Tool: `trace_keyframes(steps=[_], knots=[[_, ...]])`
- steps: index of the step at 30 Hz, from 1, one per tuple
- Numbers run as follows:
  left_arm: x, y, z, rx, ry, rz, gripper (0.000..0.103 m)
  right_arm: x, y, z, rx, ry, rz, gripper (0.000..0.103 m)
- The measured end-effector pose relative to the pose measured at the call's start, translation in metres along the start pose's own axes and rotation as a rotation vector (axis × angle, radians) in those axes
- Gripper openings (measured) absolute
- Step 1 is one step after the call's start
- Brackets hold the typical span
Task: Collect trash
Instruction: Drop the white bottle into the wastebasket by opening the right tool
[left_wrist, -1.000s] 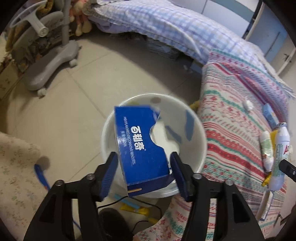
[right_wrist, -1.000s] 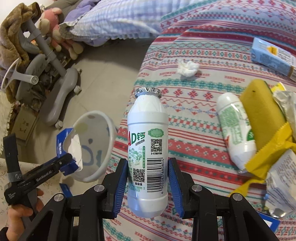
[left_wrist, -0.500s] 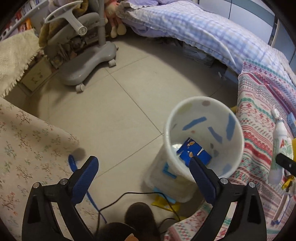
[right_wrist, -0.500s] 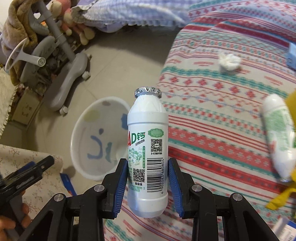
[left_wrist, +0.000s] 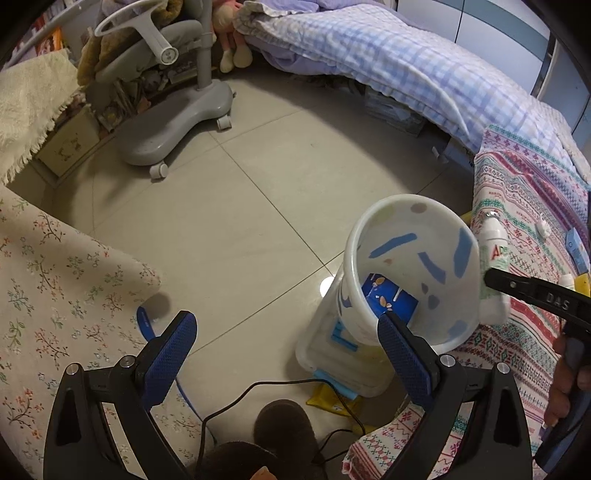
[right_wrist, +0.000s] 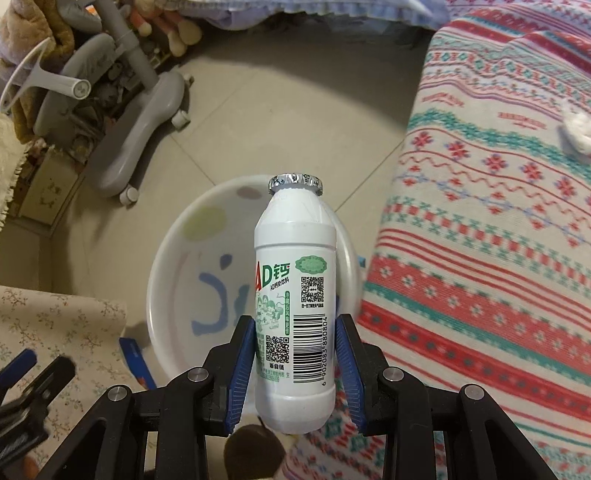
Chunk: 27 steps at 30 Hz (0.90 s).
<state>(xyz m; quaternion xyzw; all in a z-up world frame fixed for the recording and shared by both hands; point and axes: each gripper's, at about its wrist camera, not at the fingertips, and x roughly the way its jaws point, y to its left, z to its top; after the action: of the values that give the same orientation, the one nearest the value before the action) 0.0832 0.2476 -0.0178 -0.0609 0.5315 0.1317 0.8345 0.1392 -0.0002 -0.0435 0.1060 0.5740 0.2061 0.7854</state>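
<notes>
My right gripper (right_wrist: 295, 354) is shut on a white drink bottle (right_wrist: 295, 306) with a foil cap, held upright over the white waste bin (right_wrist: 177, 266) on the floor. From the left wrist view the same bottle (left_wrist: 495, 251) shows behind the bin's (left_wrist: 373, 229) far rim, with the right gripper's black finger beside it. A blue box (left_wrist: 388, 299) lies at the bottom of the bin. My left gripper (left_wrist: 284, 350) stands wide open and empty, low and left of the bin, over the tiled floor.
A patterned bedspread (right_wrist: 491, 229) runs along the right, with a crumpled tissue (right_wrist: 576, 133) on it. A grey wheeled chair base (left_wrist: 173, 125) stands at the back left. A flowered cloth (left_wrist: 55, 280) covers the left. A black cable (left_wrist: 280, 387) and yellow wrapper (left_wrist: 332, 400) lie by the bin.
My left gripper let go of the blue box, which dropped into the bin, then opened wide and drew back left. My right gripper carried the bottle from over the bed to above the bin.
</notes>
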Motion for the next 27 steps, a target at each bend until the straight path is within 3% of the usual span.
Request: trace_keyframes(steps=[6, 9, 12, 24, 27], knots=[[0.000, -0.004, -0.003, 0.012, 0.005, 0.002, 0.100, 0.004, 0.005, 0.004, -0.014, 0.005, -0.009, 0.041], [-0.001, -0.009, -0.004, 0.017, 0.006, -0.015, 0.100, -0.009, 0.003, 0.003, -0.010, -0.011, 0.001, 0.057], [-0.003, -0.017, -0.006, 0.027, 0.009, -0.031, 0.100, -0.029, -0.003, -0.002, -0.009, -0.041, -0.001, 0.062], [-0.014, -0.070, -0.021, 0.129, 0.022, -0.095, 0.100, -0.121, -0.067, -0.051, 0.023, -0.155, -0.072, 0.073], [-0.017, -0.084, -0.025, 0.156, 0.023, -0.104, 0.100, -0.142, -0.091, -0.065, 0.038, -0.176, -0.126, 0.074]])
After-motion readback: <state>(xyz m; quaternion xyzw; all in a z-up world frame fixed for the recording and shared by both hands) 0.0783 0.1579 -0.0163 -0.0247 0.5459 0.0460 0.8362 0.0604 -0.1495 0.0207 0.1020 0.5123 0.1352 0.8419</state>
